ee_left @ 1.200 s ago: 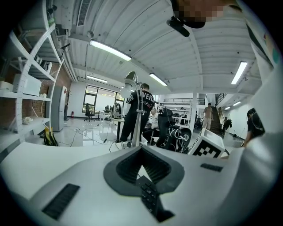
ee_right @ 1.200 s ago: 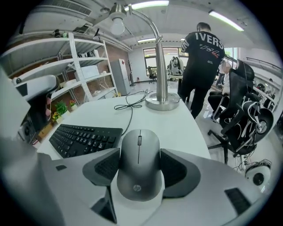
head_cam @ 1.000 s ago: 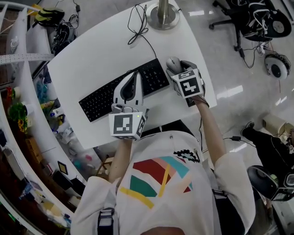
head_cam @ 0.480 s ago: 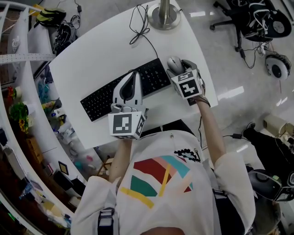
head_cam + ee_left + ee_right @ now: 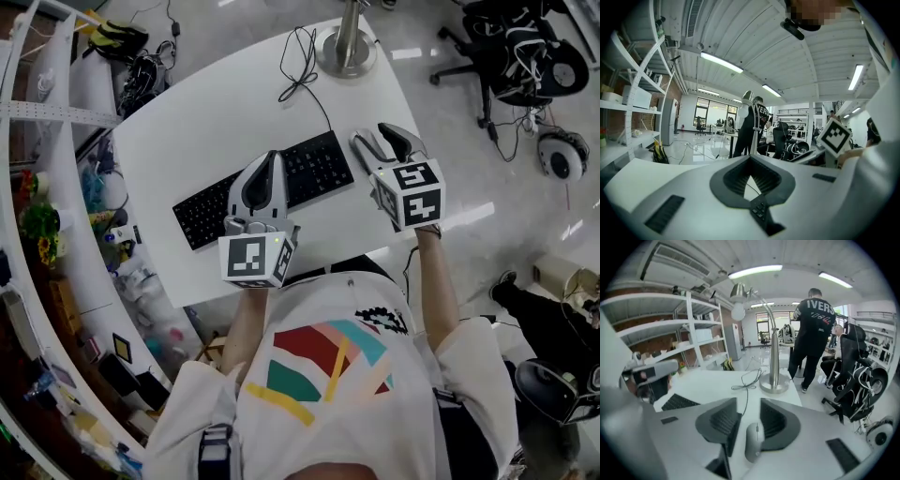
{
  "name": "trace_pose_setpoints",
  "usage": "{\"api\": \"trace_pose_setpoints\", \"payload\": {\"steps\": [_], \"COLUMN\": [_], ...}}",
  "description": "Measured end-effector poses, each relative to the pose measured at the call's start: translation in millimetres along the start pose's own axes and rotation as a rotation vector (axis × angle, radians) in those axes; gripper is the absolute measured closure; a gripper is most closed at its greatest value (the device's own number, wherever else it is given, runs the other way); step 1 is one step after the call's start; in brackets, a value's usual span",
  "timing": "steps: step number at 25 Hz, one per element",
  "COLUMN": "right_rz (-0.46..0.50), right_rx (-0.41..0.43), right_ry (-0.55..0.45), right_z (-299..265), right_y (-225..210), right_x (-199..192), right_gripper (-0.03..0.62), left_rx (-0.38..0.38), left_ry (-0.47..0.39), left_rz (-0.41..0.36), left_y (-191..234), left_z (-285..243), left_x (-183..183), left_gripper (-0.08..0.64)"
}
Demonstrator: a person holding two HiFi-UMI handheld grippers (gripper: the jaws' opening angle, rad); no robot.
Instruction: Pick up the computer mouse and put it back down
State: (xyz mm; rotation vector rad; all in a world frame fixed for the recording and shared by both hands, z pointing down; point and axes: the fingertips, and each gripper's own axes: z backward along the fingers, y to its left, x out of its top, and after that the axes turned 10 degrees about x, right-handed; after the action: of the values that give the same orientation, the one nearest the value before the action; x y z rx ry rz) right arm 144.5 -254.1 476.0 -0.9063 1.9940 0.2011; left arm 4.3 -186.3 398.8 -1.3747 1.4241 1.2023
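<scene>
The grey computer mouse point(image 5: 361, 142) lies on the white table point(image 5: 187, 122), just right of the black keyboard point(image 5: 216, 211). My right gripper point(image 5: 382, 141) hangs above it. In the right gripper view the mouse point(image 5: 753, 441) shows through the gap of the right gripper point(image 5: 749, 404), down on the table. Those jaws have just been closing, but the pads press on nothing. My left gripper point(image 5: 271, 157) hovers over the keyboard's right half. Its tips meet in the left gripper view point(image 5: 750, 158), with nothing held.
A lamp's round metal base point(image 5: 347, 52) stands at the table's far edge, and the mouse cable point(image 5: 302, 56) curls beside it. Shelving point(image 5: 56, 187) full of clutter lines the left side. An office chair point(image 5: 525, 56) is at the right. A person point(image 5: 813, 329) stands beyond the table.
The right gripper has risen off the table and looks larger in the head view, with its jaws narrower. The mouse stays beside the keyboard. The left gripper has shifted only slightly.
</scene>
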Motion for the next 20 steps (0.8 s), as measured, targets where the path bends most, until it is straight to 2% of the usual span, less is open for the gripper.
{"api": "trace_pose_setpoints", "payload": {"steps": [1, 2, 6, 9, 12, 16, 20], "right_rz": [-0.025, -0.039, -0.009, 0.088, 0.174, 0.232, 0.276], "right_rx": [-0.004, -0.012, 0.001, 0.05, 0.11, 0.156, 0.18], "right_ry": [-0.048, -0.097, -0.255, -0.33, -0.413, -0.486, -0.536], "right_z": [8, 16, 42, 59, 76, 87, 93], "right_y": [2, 5, 32, 68, 108, 148, 170], "right_x": [15, 30, 88, 124, 156, 176, 185], "right_gripper": [0.504, 0.578, 0.58, 0.58, 0.58, 0.58, 0.58], "left_rx": [0.006, 0.012, 0.036, 0.062, 0.091, 0.125, 0.166], "left_ry": [-0.014, -0.028, -0.09, -0.144, -0.232, -0.322, -0.361], "left_rz": [0.001, 0.002, 0.015, 0.077, 0.076, 0.048, 0.015], "left_y": [3, 5, 16, 30, 44, 55, 66], "left_z": [3, 8, 27, 44, 61, 88, 107], "left_x": [5, 11, 38, 68, 107, 144, 157], "left_gripper": [0.517, 0.517, 0.517, 0.517, 0.517, 0.516, 0.517]}}
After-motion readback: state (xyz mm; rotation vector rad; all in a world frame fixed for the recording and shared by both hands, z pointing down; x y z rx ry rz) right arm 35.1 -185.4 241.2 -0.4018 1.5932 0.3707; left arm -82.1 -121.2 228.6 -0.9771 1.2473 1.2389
